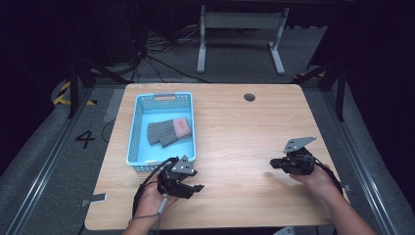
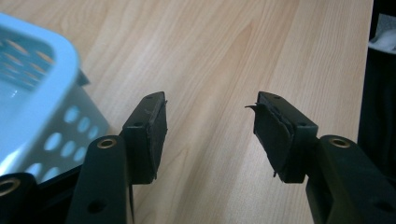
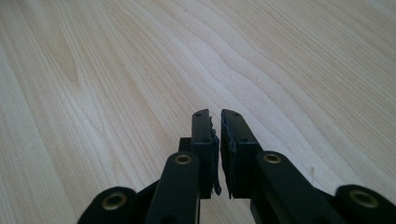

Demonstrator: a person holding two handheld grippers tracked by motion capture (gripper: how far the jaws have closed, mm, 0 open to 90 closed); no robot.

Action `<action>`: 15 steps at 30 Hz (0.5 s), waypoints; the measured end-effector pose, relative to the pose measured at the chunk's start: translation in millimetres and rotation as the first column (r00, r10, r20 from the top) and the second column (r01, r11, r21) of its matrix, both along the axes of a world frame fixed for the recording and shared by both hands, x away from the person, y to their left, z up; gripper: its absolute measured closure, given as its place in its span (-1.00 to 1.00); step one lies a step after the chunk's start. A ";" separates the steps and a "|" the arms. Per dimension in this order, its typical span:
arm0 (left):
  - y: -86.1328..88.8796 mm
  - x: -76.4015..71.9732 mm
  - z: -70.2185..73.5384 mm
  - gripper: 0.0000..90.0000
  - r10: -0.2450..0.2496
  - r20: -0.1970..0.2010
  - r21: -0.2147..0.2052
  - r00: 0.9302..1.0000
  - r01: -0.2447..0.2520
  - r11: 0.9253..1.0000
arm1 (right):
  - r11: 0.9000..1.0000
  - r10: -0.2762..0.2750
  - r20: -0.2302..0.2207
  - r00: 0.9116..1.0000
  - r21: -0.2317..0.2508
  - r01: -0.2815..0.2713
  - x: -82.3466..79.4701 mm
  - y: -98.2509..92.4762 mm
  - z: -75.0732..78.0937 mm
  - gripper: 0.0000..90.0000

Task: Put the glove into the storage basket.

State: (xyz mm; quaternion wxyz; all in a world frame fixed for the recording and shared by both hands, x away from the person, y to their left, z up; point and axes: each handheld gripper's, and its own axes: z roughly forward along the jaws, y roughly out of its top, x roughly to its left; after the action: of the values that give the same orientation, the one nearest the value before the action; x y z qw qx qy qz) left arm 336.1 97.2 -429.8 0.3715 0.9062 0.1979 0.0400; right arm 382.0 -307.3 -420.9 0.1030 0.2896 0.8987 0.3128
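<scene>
The table is light wood, and a blue basket w/ holes in its walls stands on the left part of it, toward the far side. Inside the basket lies a grey folded cloth w/ a pink end, flat on the bottom, near the right wall. The left gripper is low over the table at the near left, just beside the near right corner of the basket, and the person's left hand holds it from the near edge. In the left gripper view its jaws stand apart, released, w/ only bare wood between them; the pads touch nothing, and the basket corner is at the left of that view, close to the left jaw but apart from it. The right gripper is at the near right of the table, well apart from the basket, pointing to the left, and the right hand holds it. In the right gripper view its jaws are clenched almost together, only a thin slit between the pads, and nothing is in it; below is bare wood. The cloth stays in the basket, apart from both grippers.
</scene>
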 end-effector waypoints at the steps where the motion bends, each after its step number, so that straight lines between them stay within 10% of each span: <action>1: -1.0 0.8 -5.6 -0.01 0.002 0.000 0.015 1.000 -0.002 1.000 | 1.000 -0.002 0.001 1.000 -0.001 0.002 -0.3 0.5 -0.9 0.87; 15: -1.7 11.0 -23.9 -0.08 0.033 -0.068 0.073 0.997 -0.028 0.997 | 1.000 0.017 0.011 1.000 -0.012 -0.017 -3.6 13.9 -17.4 0.85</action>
State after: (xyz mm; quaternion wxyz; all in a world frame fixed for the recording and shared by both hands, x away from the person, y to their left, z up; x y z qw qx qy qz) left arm 347.1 95.5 -453.6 0.3307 0.9167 0.2231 0.0215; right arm 378.3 -293.4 -438.3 0.1073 0.2797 0.9024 0.3098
